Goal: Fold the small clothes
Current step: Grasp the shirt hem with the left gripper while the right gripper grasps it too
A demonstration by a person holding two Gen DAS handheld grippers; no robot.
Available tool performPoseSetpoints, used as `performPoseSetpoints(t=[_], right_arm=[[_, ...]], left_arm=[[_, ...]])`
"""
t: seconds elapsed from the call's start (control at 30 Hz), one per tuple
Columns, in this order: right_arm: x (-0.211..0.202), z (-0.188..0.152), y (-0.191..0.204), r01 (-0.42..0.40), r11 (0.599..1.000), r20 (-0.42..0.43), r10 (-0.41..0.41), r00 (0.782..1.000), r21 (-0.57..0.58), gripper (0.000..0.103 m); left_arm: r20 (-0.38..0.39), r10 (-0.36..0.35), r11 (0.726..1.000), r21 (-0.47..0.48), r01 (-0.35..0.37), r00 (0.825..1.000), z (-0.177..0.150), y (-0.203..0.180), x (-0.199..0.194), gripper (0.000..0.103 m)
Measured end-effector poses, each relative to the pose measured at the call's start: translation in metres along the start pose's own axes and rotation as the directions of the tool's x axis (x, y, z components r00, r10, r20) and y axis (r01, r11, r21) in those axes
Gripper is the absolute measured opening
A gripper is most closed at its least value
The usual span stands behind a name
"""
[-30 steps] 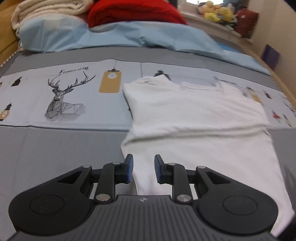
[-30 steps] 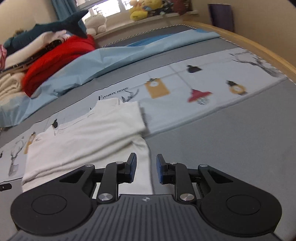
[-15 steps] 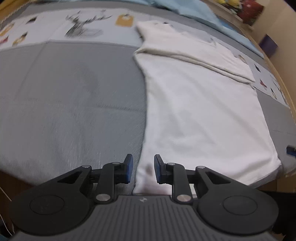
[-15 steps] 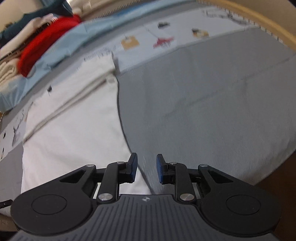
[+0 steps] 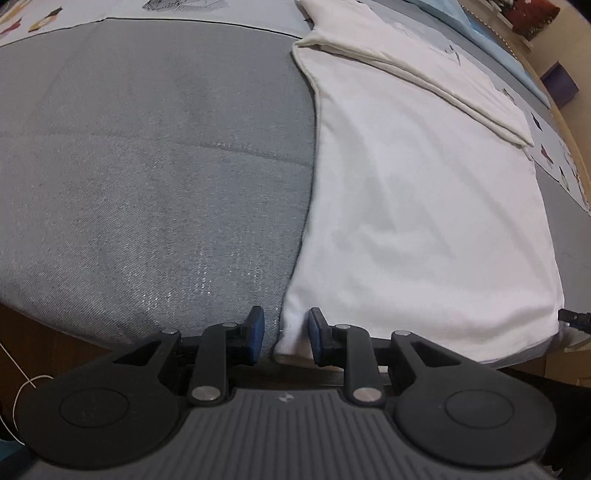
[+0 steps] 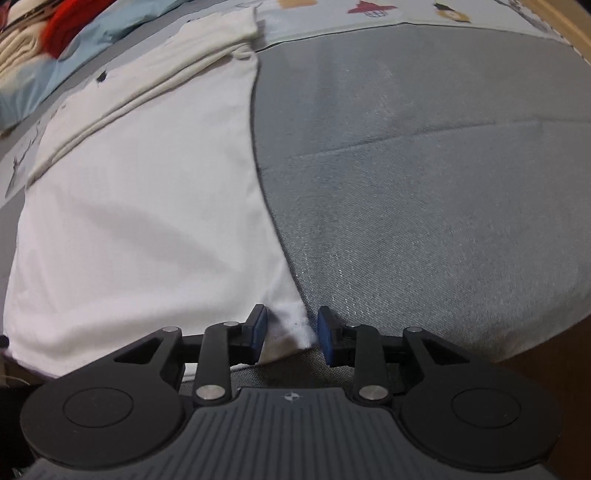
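A white T-shirt (image 5: 424,192) lies flat on the grey bed cover (image 5: 147,166), its top part folded down in a band (image 5: 406,70). My left gripper (image 5: 286,330) points steeply down at the shirt's near left hem corner. That corner sits between the blue pads (image 5: 257,326), which stand apart without pressing it. In the right wrist view the same shirt (image 6: 140,221) fills the left half. My right gripper (image 6: 291,328) is over the near right hem corner (image 6: 295,321), its jaws opening with the corner between them.
The bed's near edge drops to brown wood (image 5: 44,343) just under both grippers. A white cable (image 5: 22,384) hangs at the lower left. Light blue bedding (image 6: 44,81), a red cloth (image 6: 70,14) and cream blankets (image 6: 18,44) lie beyond the shirt. A purple box (image 5: 561,85) stands at the far right.
Both grippers came back and down from above the shirt's middle to its near hem corners and tipped steeply downward. The right jaws have widened; the left jaws kept their gap.
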State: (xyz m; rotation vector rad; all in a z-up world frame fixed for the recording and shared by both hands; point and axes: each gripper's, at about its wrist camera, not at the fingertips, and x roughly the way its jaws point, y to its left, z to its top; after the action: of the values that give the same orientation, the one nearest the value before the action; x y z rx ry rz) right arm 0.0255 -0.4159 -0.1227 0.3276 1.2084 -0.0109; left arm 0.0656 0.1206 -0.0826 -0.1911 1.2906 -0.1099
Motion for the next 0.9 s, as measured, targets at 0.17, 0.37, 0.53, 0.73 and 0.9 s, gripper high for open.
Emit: performPoseSetpoints(t=[0.17, 0.37, 0.53, 0.73, 0.9], right_arm=[[0.000, -0.003, 0.002, -0.013, 1.000, -0.003, 0.013, 1.000, -0.012, 0.008], [-0.022, -0.005, -0.010, -0.069, 0.996, 0.057, 0.066, 0.996, 0.052, 0.006], [-0.011, -0.007, -0.015, -0.038, 0.997, -0.007, 0.038, 0.999, 0.065, 0.011], [-0.002, -0.002, -0.013, -0.018, 0.999, -0.025, 0.019, 1.000, 0.051, 0.012], [-0.003, 0.002, -0.007, -0.016, 1.000, -0.006, 0.016, 1.000, 0.013, 0.007]], left_arm=[[0.017, -0.003, 0.998, 0.059, 0.002, 1.000, -0.003, -0.010, -0.002, 0.007], [0.020, -0.018, 0.998, 0.065, 0.016, 1.000, -0.008, -0.012, -0.014, 0.007], [-0.022, 0.006, 0.999, 0.041, -0.005, 1.000, -0.006, -0.012, -0.003, 0.022], [-0.029, 0.021, 0.998, 0.060, -0.019, 0.999, -0.005, -0.015, 0.006, 0.021], [-0.010, 0.035, 0.994, 0.104, -0.034, 0.999, -0.007, -0.026, -0.001, 0.008]])
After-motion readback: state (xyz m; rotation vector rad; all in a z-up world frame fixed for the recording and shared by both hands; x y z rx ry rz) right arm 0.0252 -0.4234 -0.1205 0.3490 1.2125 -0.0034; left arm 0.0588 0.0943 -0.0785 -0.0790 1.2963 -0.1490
